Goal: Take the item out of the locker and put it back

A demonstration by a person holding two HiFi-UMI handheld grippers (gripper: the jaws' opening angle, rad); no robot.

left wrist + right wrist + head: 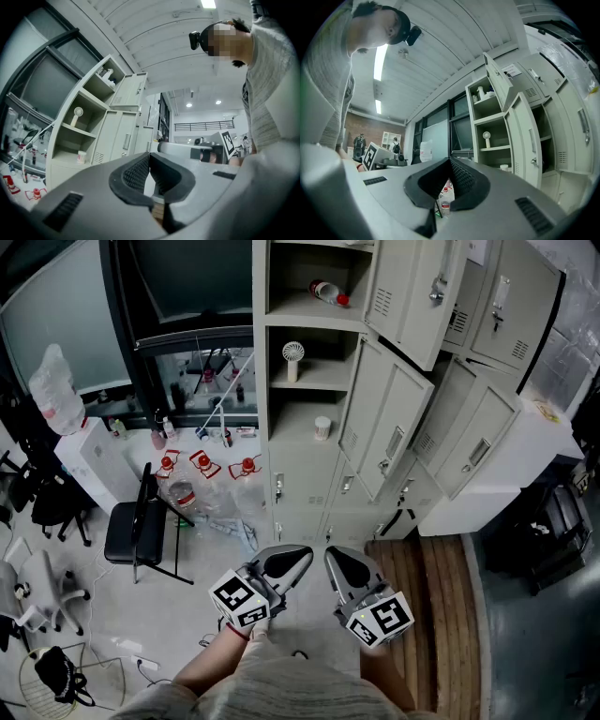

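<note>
Left hand-held gripper [286,564], right hand-held gripper [345,568]: jaws closed, empty. Pale grey metal locker [261,381], doors open; light floor [202,563]; brown wooden plank platform [427,587].

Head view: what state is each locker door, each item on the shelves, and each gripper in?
Top locker door: open.
Door beside the fan shelf: open.
Bottle: lying on its side, top shelf.
Fan: upright, middle shelf.
Cup: upright, lower shelf.
Left gripper: shut, empty.
Right gripper: shut, empty.
</note>
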